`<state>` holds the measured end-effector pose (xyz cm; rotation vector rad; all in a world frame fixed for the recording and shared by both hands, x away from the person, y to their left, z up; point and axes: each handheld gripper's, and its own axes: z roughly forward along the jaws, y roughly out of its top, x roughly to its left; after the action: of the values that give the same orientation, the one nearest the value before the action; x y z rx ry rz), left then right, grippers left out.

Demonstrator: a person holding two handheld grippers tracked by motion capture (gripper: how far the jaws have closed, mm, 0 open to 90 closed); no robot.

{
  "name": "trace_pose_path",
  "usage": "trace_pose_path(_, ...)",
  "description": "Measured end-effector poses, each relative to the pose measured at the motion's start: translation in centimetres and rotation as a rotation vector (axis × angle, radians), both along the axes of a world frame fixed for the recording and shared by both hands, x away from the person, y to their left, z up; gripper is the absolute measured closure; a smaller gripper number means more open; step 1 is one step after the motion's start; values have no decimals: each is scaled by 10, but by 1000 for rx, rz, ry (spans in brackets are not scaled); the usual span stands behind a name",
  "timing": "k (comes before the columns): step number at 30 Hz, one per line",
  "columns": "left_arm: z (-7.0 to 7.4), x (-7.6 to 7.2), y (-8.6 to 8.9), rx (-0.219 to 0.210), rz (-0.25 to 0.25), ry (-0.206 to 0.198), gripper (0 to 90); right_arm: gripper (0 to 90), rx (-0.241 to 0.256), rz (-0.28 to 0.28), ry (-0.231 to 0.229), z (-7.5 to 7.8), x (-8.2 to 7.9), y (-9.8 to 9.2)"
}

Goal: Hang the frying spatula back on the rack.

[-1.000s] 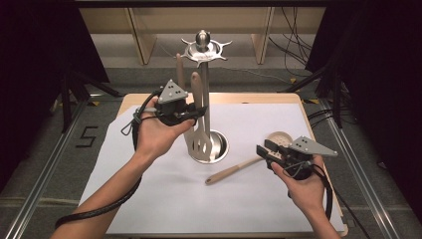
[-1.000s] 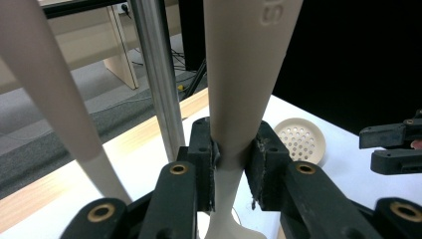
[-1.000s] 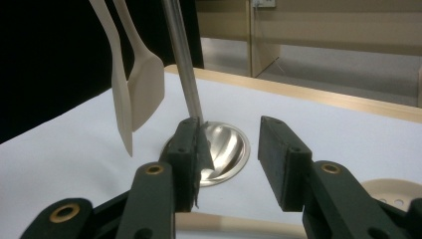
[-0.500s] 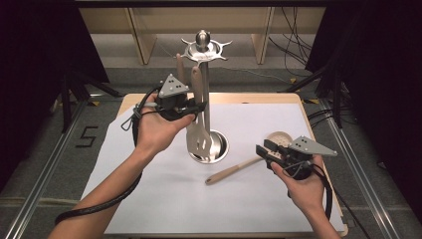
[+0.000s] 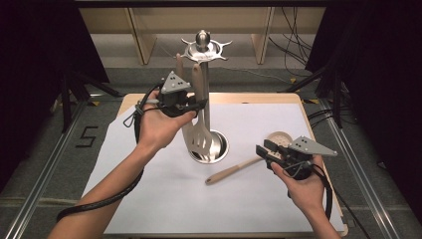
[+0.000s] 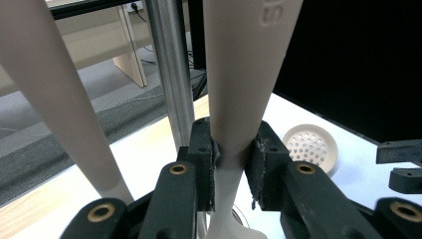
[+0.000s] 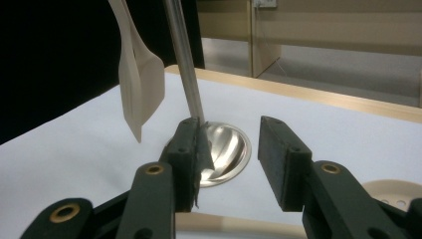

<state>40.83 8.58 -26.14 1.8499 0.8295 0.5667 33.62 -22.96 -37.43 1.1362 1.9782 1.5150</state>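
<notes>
Apparently mid-job: my left gripper [image 6: 230, 164] clamped slotted spatula [image 5: 200, 130] handle beside stand pole [image 6: 169, 69]. My right gripper [image 7: 229, 159] gaped empty; skimmer spoon [image 5: 254, 158] lay beneath it, unhung.

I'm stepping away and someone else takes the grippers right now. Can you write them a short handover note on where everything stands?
Left gripper: shut on the handle of the slotted turner, which hangs beside the rack's pole.
Right gripper: open, holding nothing, hovering by the skimmer spoon.
Another utensil hangs on the rack; the skimmer spoon lies on the white sheet.
Done: turner gripped.
Left: likely hanging or removing the turner; I cannot tell which. Skimmer spoon untouched.
</notes>
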Motion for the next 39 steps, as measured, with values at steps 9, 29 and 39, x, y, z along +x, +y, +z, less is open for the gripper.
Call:
trace_pose_path(9, 1, 4, -1, 3, 6, 7, 738, 617, 5, 3, -5, 0, 1, 0)
trace_pose_path(29, -7, 10, 3, -9, -29, -34, 650, 614, -13, 13, -6, -5, 1, 0)
trace_pose_path(39, -12, -11, 31, -25, -41, -139, 707, 607, -1, 7, 35, -7, 0, 1)
